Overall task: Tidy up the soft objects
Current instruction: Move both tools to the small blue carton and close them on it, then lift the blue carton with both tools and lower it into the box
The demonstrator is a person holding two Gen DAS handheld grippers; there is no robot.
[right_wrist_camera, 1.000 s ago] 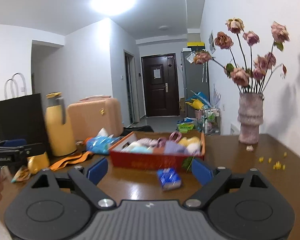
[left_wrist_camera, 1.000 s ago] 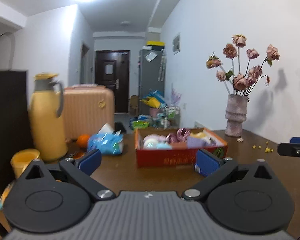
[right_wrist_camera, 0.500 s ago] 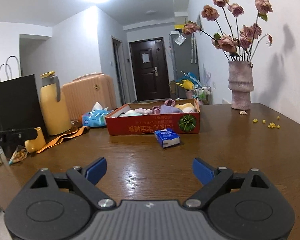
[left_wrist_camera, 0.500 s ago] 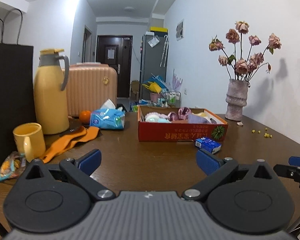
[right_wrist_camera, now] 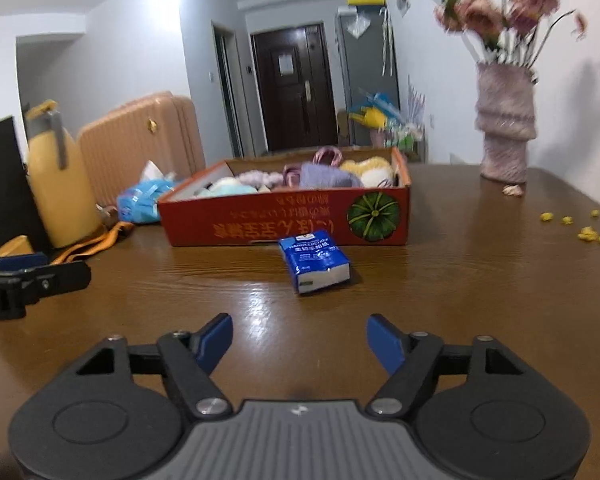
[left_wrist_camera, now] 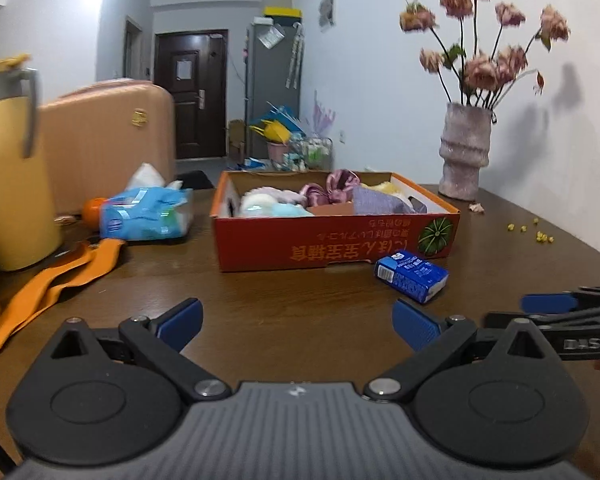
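Note:
A red cardboard box [left_wrist_camera: 332, 240] [right_wrist_camera: 284, 220] full of several soft plush items stands mid-table. In front of it lies a small blue tissue pack [left_wrist_camera: 411, 276] [right_wrist_camera: 315, 261]. A larger light-blue tissue pack [left_wrist_camera: 144, 216] [right_wrist_camera: 144, 200] rests left of the box. My left gripper [left_wrist_camera: 298, 318] hovers open over bare table, short of the box. My right gripper [right_wrist_camera: 300, 340] points at the small blue pack from a little way back; its jaws are closing with nothing between them. Each gripper shows at the edge of the other's view.
A yellow thermos [left_wrist_camera: 8, 168] [right_wrist_camera: 60, 184], an orange strap [left_wrist_camera: 52, 280] and a small orange fruit [left_wrist_camera: 93, 208] sit at the left. A vase of dried roses [left_wrist_camera: 464, 148] [right_wrist_camera: 504, 132] stands at the back right, with yellow crumbs [right_wrist_camera: 580, 228] nearby. A peach suitcase [left_wrist_camera: 108, 136] stands behind the table.
Both grippers have dropped lower and moved toward the box, tilting down at the table. The right gripper's jaws have narrowed. The small blue pack is now closer in both views.

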